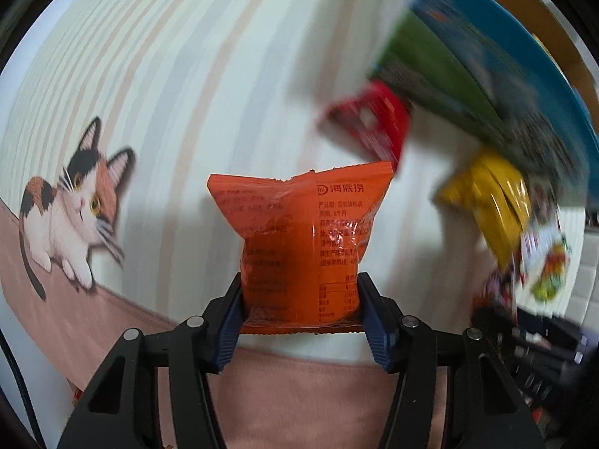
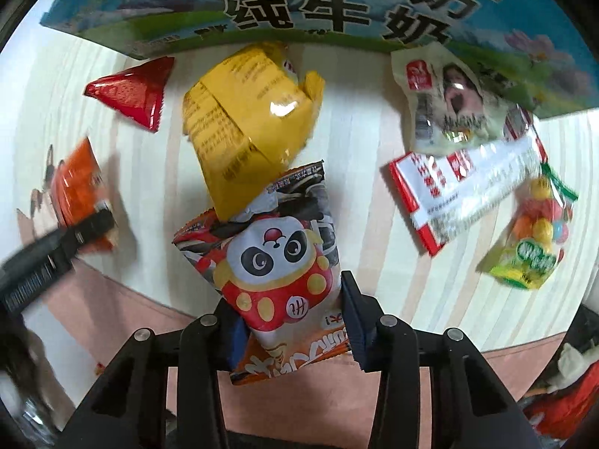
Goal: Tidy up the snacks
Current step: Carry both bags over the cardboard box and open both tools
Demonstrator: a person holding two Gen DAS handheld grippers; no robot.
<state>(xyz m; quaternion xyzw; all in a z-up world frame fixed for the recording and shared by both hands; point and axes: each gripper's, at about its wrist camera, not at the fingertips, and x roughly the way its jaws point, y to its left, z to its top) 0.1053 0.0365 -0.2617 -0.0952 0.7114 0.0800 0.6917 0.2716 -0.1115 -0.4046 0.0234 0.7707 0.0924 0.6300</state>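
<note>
My left gripper (image 1: 299, 299) is shut on an orange snack packet (image 1: 299, 239), held above the striped tablecloth (image 1: 179, 93). It also shows blurred in the right wrist view (image 2: 75, 191). My right gripper (image 2: 292, 310) is shut on a panda-print snack packet (image 2: 277, 262). A yellow packet (image 2: 247, 123) lies just beyond it, overlapping its top. A red triangular packet (image 2: 131, 89) lies to the left of the yellow one. A pale packet (image 2: 449, 101), a red-and-white packet (image 2: 468, 191) and a bag of coloured candies (image 2: 535, 232) lie to the right.
A blue and green milk carton box (image 2: 337, 3) stands along the far side of the snacks; it also shows in the left wrist view (image 1: 468, 56). The tablecloth has a cat picture (image 1: 71, 205) and a pink border (image 1: 299, 404).
</note>
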